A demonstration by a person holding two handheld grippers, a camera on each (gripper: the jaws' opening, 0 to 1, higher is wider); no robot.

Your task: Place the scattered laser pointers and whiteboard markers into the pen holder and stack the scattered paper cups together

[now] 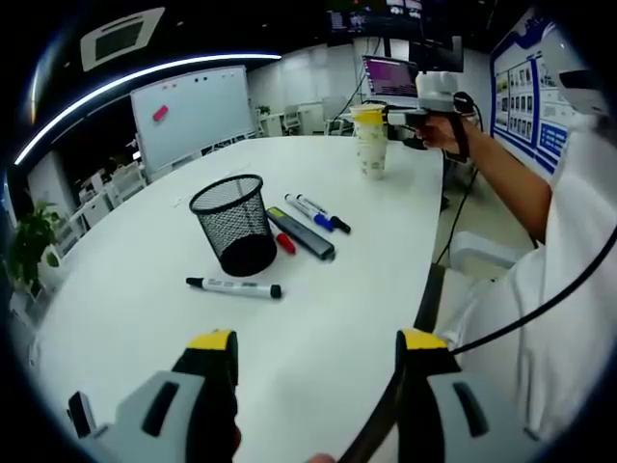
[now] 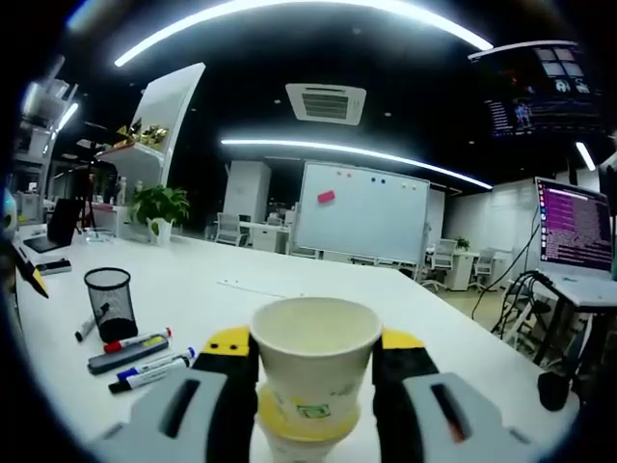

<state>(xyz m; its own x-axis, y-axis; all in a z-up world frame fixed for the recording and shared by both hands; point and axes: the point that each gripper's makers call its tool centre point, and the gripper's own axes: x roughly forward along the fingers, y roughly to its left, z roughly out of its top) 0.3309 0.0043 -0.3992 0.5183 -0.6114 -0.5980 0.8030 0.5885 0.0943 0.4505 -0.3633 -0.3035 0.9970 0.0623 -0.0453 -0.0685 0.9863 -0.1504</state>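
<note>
Right gripper view: the right claw grips a paper cup seated on the cup stack near the bench's far edge. The left claw hangs released over the near edge. Mid-bench, a black-capped marker, a red pointer and other pens lie beside the mesh pen holder

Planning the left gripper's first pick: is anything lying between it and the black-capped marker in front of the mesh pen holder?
Nothing visible. The left gripper is open above bare white table, and the marker lies alone beyond it, just short of the pen holder. The other pens lie to the holder's side.
</note>
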